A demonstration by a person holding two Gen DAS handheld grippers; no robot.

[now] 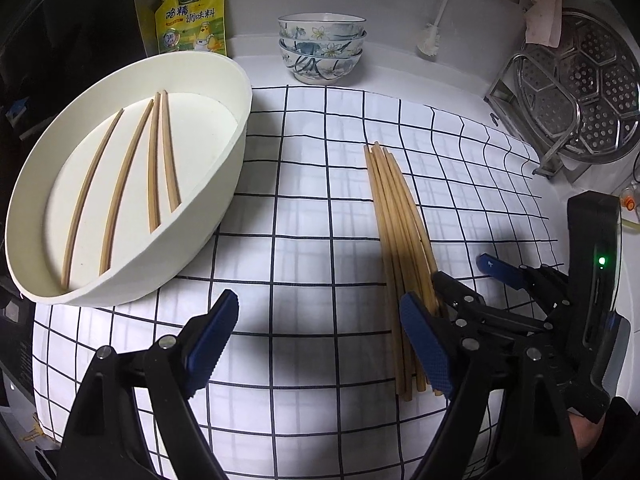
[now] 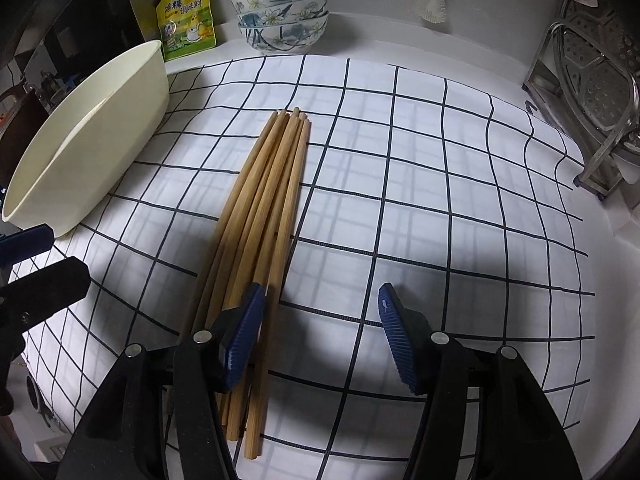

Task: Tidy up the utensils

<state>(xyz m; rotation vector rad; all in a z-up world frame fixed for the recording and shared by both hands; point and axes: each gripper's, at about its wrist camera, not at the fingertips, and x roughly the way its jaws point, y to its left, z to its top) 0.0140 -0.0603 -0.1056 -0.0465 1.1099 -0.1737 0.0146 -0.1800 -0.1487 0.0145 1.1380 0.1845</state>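
While the left wrist view looks down on a checked cloth (image 1: pixel 312 184), the left gripper (image 1: pixel 328 344) hangs low over it with its jaws spread wide and nothing between them. A bundle of wooden chopsticks (image 1: pixel 400 240) lies on the cloth just right of that gap, its near ends beside and partly behind the gripper's right finger, its long axis running away toward the back wall. To the left sits a cream basin (image 1: pixel 236 128) with four chopsticks (image 1: pixel 136 176) already lying in it. In the right wrist view, the right gripper (image 2: pixel 320 336) is partly open and empty, and the same bundle (image 2: pixel 260 216) passes under and to the left of its left finger, so the sticks lie outside the gap on that side. Both grippers stand at the near ends, pointing roughly along the sticks; the right seems slightly closer, and it would probably need to shift left to straddle a stick.
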